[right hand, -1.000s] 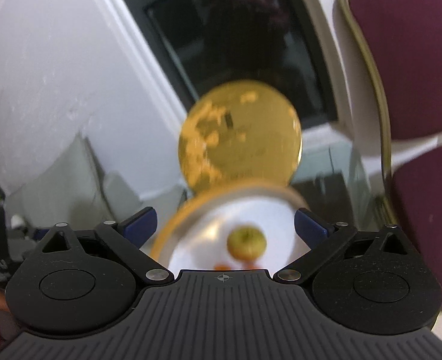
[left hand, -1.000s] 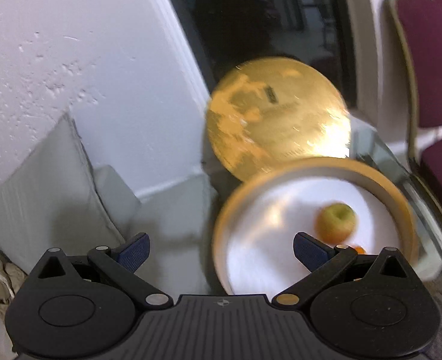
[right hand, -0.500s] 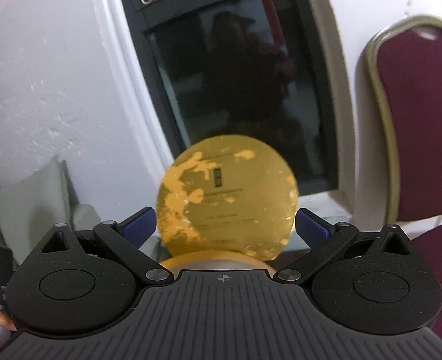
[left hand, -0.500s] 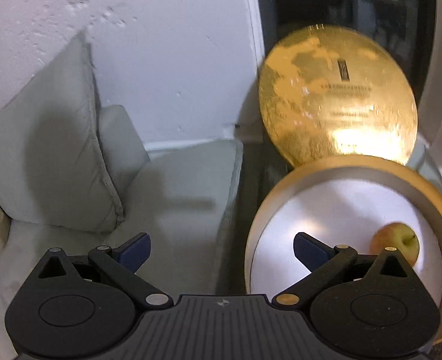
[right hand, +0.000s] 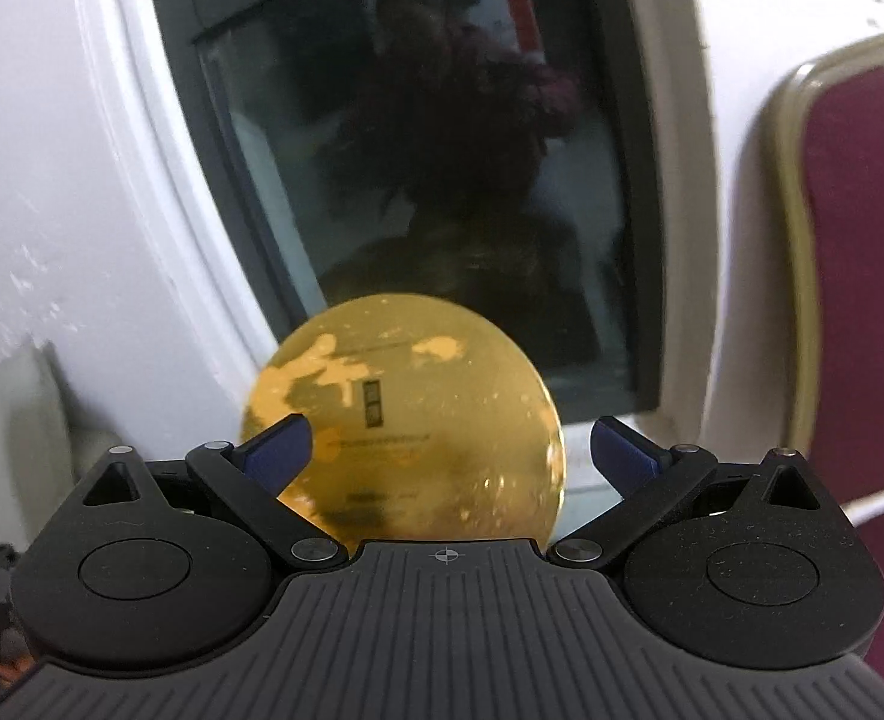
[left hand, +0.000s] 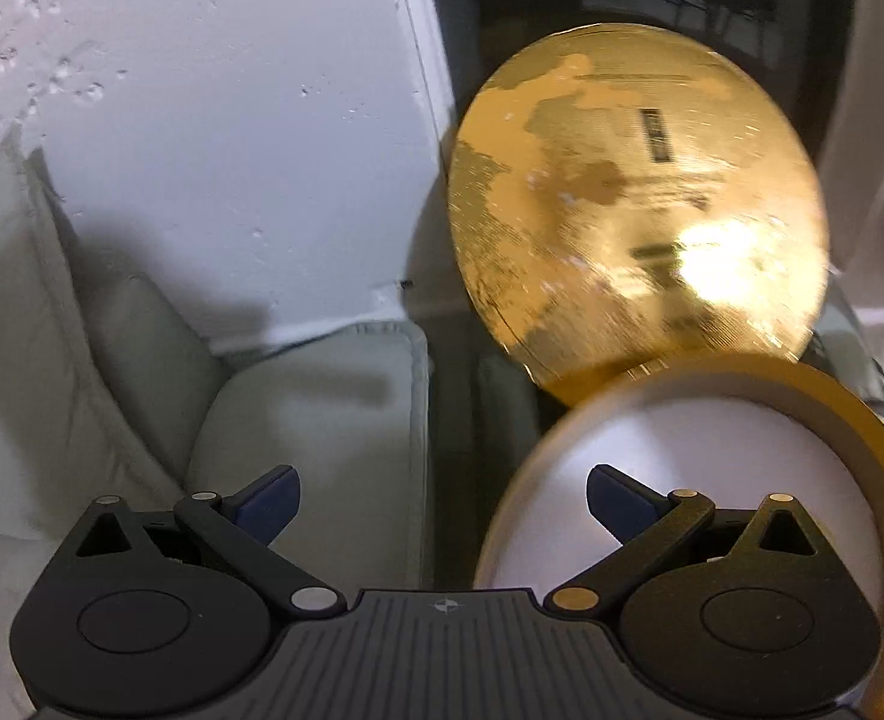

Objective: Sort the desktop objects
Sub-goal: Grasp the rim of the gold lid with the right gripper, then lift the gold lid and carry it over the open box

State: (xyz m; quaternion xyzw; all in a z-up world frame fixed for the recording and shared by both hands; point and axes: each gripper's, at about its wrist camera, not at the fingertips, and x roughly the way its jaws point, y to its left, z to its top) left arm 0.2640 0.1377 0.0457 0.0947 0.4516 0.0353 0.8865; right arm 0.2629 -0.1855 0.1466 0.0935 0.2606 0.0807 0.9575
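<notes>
Round tray [left hand: 862,414], both hand-held grippers spread, empty

Nothing readable from my tongs. The gold disc [left hand: 634,204] [right hand: 406,420] carries a small dark rectangular mark and a few lines of print, too blurred in both wrist views to make out. No other text, numbers or brand marks I can read.

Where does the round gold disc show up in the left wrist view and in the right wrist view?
Left wrist: gold disc upper right, above the white tray.
Right wrist: gold disc low centre, between the hand-held gripper's blue tips.
Shared landmark: the dark window behind it.
</notes>
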